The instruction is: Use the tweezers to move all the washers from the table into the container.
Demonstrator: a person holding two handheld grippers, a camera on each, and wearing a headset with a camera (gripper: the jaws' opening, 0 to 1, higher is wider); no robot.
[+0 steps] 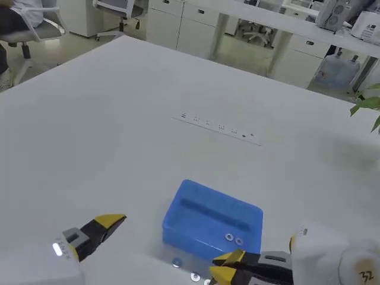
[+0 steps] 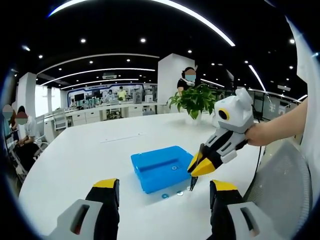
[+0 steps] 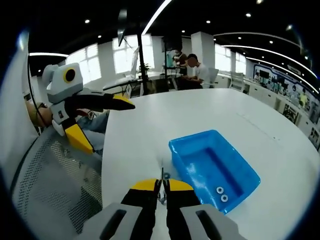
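Right gripper view, right hand-held gripper (image 3: 162,186) pinching tweezers (image 3: 162,176) beside blue container (image 3: 197,155), left hand-held gripper (image 2: 164,185) spread

Curved light strips (image 2: 215,31) crossed the dark ceiling (image 2: 150,30); white cabinets (image 1: 178,25), a swivel chair (image 1: 34,29) and a potted plant (image 2: 195,100) stood around.

The container (image 1: 209,197) sits on the bench (image 1: 119,119).
Two washers (image 1: 230,237) in it; more washers (image 1: 195,276) on the bench just before it; socket strip (image 1: 217,126) well behind.
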